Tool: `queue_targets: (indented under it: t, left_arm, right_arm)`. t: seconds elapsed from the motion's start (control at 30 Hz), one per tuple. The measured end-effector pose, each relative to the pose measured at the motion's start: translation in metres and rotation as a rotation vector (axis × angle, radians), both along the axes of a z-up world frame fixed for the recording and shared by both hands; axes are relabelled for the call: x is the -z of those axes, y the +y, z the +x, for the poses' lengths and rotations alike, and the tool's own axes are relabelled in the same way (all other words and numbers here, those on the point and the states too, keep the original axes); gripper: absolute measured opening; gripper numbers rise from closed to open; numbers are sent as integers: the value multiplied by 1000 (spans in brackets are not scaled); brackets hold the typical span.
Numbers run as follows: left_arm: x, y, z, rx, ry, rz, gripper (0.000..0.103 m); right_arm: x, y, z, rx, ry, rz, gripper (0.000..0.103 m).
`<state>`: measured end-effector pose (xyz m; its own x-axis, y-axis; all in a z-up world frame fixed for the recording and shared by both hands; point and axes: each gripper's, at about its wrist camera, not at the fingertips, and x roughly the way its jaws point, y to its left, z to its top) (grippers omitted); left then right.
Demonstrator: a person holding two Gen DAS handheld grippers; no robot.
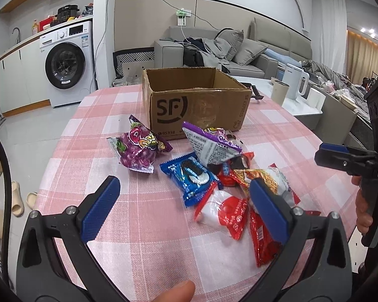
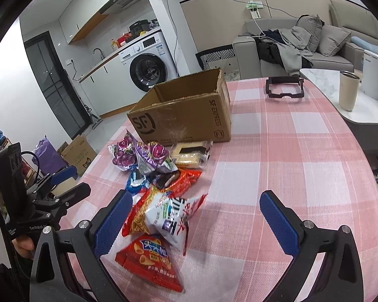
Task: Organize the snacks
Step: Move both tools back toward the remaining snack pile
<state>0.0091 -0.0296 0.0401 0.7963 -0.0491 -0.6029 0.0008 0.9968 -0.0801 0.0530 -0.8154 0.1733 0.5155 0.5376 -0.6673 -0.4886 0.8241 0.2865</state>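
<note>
The snack pile (image 2: 161,193) crowded the table's (image 2: 302,176) left half, spreading from the cardboard box (image 2: 183,115) toward the near edge. Right of the pile, the checked cloth lay bare clear to the right edge. At the far edge a black frame (image 2: 284,88) stood well apart from the box, with open cloth between. The box top was open.

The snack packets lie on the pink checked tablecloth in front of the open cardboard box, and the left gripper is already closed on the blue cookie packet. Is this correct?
Not fully. The left gripper is open and holds nothing; the blue cookie packet lies free on the tablecloth, as the left wrist view shows. The rest holds: the packets lie in front of the open cardboard box.
</note>
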Motion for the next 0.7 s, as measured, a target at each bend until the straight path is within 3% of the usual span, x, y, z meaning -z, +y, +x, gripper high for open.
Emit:
queue_targets:
  t: [0.7]
  left_arm:
    - [28, -10, -13, 18, 48, -1, 102]
  right_arm:
    - [32, 11, -45, -95, 92, 28, 103]
